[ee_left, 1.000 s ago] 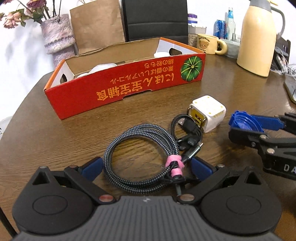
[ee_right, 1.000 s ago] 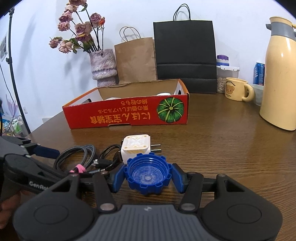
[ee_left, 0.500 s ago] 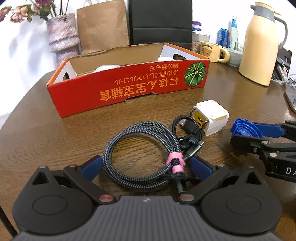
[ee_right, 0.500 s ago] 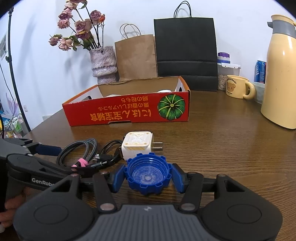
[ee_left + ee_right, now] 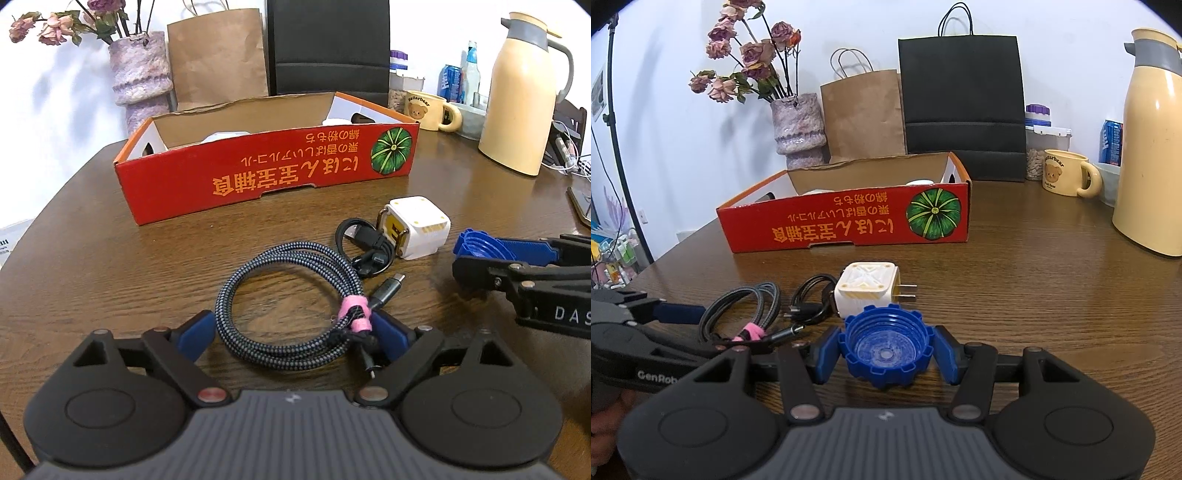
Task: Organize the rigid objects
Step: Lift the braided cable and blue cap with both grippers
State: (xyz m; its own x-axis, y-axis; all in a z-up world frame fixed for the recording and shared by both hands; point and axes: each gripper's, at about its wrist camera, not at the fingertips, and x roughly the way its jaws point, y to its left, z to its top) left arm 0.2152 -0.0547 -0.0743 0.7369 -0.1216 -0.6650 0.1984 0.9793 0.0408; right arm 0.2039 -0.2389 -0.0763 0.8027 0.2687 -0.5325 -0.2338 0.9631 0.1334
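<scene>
My left gripper is shut on a coiled grey braided cable with a pink tie, its pads pressing the coil's near part just above the wooden table. My right gripper is shut on a blue ribbed bottle cap, open side up; it also shows at the right of the left wrist view. A white plug adapter and a small black cable lie between them. The red cardboard box stands behind, holding white items.
A cream thermos, bear mug, cans and a phone edge sit at the right. A flower vase, brown bag and black bag stand behind the box.
Both grippers have lifted slightly and drawn back a little; the box and adapter sit lower and farther in both views. The grips are unchanged.
</scene>
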